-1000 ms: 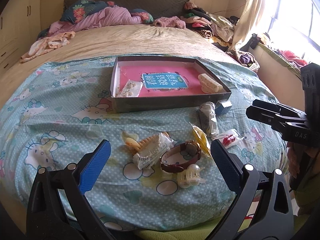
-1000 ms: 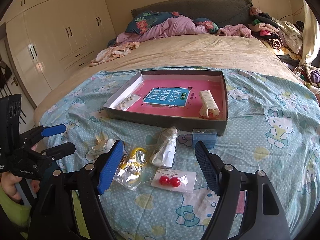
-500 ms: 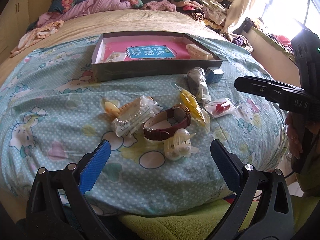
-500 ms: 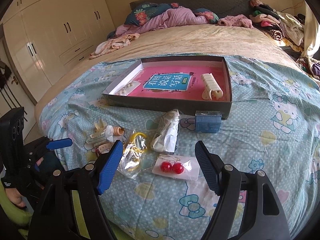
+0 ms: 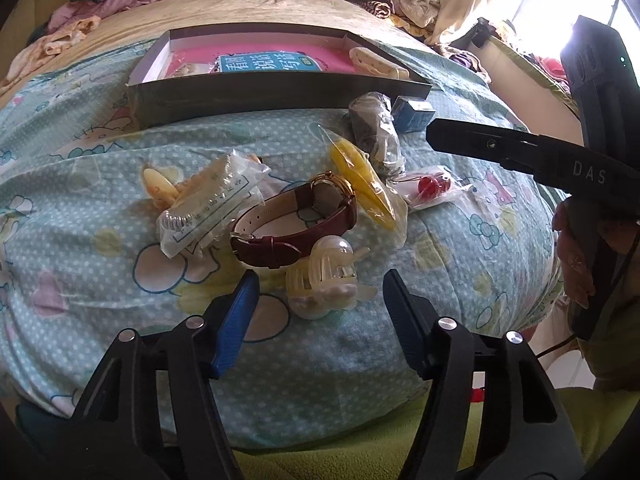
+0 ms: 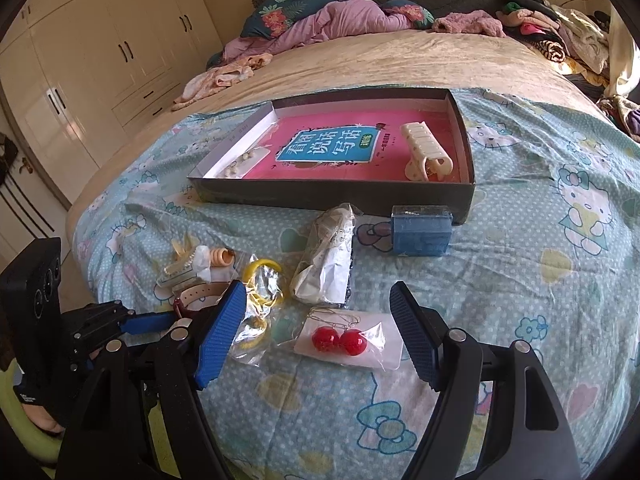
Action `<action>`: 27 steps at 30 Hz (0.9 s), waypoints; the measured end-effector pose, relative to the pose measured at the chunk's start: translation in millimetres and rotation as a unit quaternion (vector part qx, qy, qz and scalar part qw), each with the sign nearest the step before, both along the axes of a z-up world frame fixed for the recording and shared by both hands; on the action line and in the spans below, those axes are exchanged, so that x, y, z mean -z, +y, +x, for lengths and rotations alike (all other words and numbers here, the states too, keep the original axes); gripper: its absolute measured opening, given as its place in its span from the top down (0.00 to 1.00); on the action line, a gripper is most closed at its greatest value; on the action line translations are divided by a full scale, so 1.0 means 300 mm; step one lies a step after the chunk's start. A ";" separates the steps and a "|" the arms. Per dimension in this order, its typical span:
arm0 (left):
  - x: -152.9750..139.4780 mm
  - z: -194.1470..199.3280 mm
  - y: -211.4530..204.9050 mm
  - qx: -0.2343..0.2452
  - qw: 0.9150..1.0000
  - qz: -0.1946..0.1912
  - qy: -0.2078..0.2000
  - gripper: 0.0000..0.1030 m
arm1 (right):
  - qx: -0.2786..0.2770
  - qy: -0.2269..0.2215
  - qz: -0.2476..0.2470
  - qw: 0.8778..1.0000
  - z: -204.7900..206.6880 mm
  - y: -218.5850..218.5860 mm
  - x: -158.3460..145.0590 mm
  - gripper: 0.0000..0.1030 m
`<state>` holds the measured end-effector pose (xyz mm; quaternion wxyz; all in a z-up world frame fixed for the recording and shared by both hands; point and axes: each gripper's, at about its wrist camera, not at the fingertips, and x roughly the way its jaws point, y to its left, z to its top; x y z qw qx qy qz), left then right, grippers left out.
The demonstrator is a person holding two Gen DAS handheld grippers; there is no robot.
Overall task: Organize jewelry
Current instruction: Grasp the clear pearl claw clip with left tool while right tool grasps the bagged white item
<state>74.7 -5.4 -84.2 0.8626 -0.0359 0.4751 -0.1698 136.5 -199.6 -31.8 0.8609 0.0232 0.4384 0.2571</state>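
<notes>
Your left gripper (image 5: 320,296) is open, its jaws either side of the clear clip (image 5: 322,280) just below the watch (image 5: 296,220). Your right gripper (image 6: 316,320) is open too, around the red earrings (image 6: 340,340) on the bedspread (image 6: 540,280), near the tray (image 6: 336,202).

Wardrobe (image 6: 100,80), pillows (image 6: 332,12) (floral), heaped clothes (image 6: 548,28).

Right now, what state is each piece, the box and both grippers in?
left gripper: open, around the clear hair claw, not gripping
right gripper: open, around the red earrings
watch: strap buckled, on its side
red earrings: bagged, flat
yellow bangle: bagged
box: open
cream hair claw: in box
</notes>
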 end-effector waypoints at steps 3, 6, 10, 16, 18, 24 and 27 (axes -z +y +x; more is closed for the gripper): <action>0.012 0.013 -0.003 0.003 1.000 -0.003 0.008 0.58 | 0.004 0.013 0.002 1.000 0.040 0.017 0.026 0.29; 0.021 0.025 -0.005 0.009 1.000 -0.011 0.016 0.62 | 0.007 0.029 -0.003 1.000 0.087 0.041 0.058 0.31; 0.018 0.020 -0.003 0.010 1.000 -0.014 0.013 0.63 | 0.003 0.049 -0.002 0.999 0.133 0.066 0.104 0.43; -0.006 -0.011 0.003 0.011 1.000 -0.025 0.000 0.63 | 0.007 0.049 0.004 0.999 0.152 0.070 0.141 0.62; -0.020 -0.025 0.006 0.010 1.000 -0.028 -0.005 0.63 | 0.005 0.042 0.003 0.999 0.145 0.069 0.136 0.64; -0.072 -0.048 0.037 -0.004 0.999 -0.035 -0.029 0.63 | 0.008 0.034 0.023 0.999 0.110 0.036 0.107 0.65; -0.099 -0.051 0.056 -0.015 0.998 -0.033 -0.043 0.63 | 0.008 0.028 0.035 0.999 0.084 0.008 0.080 0.65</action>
